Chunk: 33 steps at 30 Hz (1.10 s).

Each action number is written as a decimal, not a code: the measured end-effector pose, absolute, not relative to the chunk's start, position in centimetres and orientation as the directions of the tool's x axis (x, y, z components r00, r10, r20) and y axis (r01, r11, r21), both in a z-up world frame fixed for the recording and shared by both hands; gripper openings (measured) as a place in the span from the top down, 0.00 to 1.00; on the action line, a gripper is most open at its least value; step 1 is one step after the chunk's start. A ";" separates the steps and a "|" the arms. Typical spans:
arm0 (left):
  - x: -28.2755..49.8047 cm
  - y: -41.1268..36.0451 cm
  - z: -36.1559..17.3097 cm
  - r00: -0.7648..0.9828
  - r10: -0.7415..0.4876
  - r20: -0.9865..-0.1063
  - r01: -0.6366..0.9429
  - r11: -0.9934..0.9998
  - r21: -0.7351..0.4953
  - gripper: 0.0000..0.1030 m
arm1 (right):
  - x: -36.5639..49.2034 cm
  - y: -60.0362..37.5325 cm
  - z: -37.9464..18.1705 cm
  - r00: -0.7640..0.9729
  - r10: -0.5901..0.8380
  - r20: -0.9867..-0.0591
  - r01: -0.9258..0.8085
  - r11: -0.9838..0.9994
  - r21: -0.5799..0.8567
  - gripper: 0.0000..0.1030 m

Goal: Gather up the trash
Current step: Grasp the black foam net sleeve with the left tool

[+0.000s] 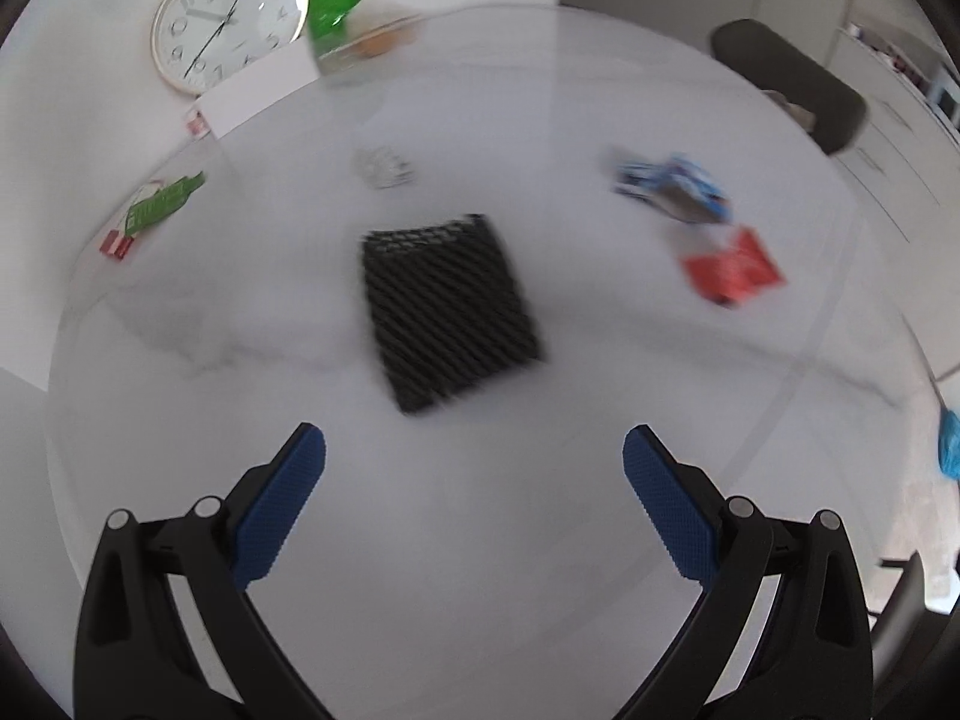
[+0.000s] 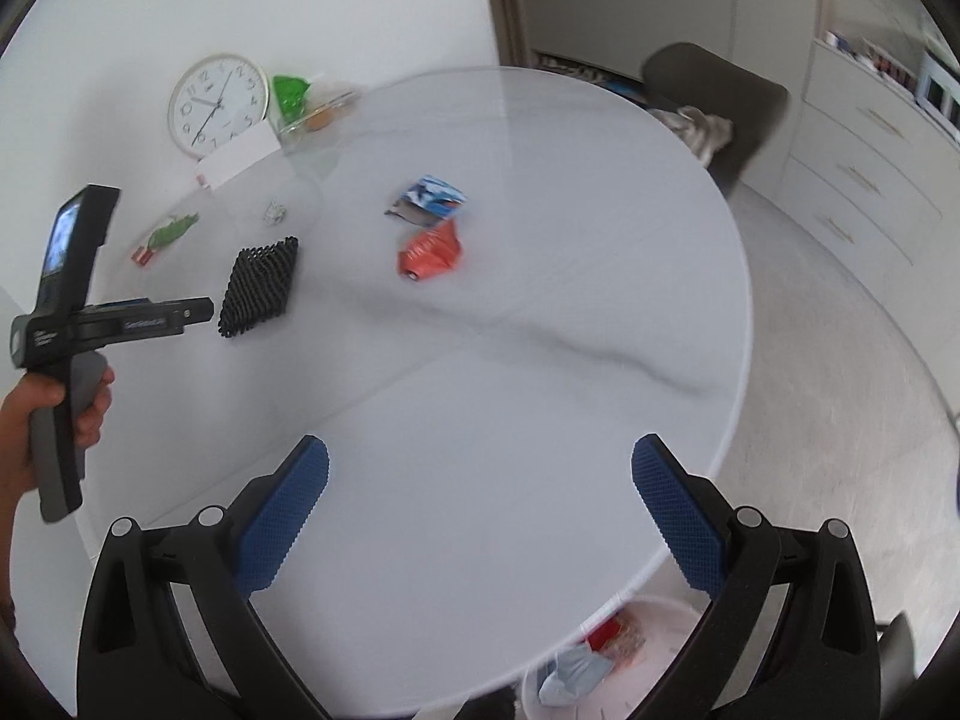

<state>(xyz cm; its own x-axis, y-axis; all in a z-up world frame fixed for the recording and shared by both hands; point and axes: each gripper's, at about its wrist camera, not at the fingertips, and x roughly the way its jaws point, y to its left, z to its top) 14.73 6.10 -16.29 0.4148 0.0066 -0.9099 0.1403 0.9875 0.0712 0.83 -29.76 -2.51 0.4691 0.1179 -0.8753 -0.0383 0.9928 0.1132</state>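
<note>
A black foam net sleeve (image 1: 447,309) (image 2: 259,287) lies on the round white table (image 1: 480,510) (image 2: 540,360), just ahead of my open, empty left gripper (image 1: 474,450). Further right lie a blue wrapper (image 1: 678,183) (image 2: 431,197) and a red wrapper (image 1: 733,269) (image 2: 431,252). A small crumpled clear wrapper (image 1: 384,167) (image 2: 275,211) sits behind the sleeve. A green and red wrapper (image 1: 153,210) (image 2: 163,237) lies at the table's left edge. My right gripper (image 2: 480,462) hangs open above the near table. A pink bin (image 2: 612,654) holding trash stands under the table's edge.
A wall clock (image 1: 225,18) (image 2: 217,103), a white card (image 1: 261,93), a green bag (image 1: 329,9) and a glass bowl (image 2: 312,117) sit at the table's far left. A dark chair (image 1: 792,81) (image 2: 714,102) stands behind. A hand (image 2: 48,420) holds the left gripper's handle.
</note>
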 end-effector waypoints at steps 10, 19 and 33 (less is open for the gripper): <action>23.3 13.8 -22.4 0.340 -0.125 -0.932 -0.072 0.985 -0.158 0.30 | 8.8 -24.7 -4.5 0.453 0.139 -0.880 -0.083 0.990 0.113 0.02; 24.6 13.8 -24.9 0.304 -0.204 -0.930 -0.132 0.958 -0.253 0.38 | 12.7 -22.4 -5.8 0.436 0.139 -0.889 -0.134 0.987 0.088 0.02; 23.9 12.8 -24.4 0.360 -0.238 -0.902 -0.166 0.935 -0.313 0.87 | 15.8 -24.3 -9.0 0.396 0.087 -0.914 -0.138 0.990 0.034 0.02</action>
<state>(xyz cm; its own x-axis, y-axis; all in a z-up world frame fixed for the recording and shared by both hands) 23.86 12.77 -24.43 0.3595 -0.2381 -0.9023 -0.1664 0.9351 -0.3130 15.78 -24.29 -9.00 0.3957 0.0865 -0.9143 -0.1381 0.9898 0.0339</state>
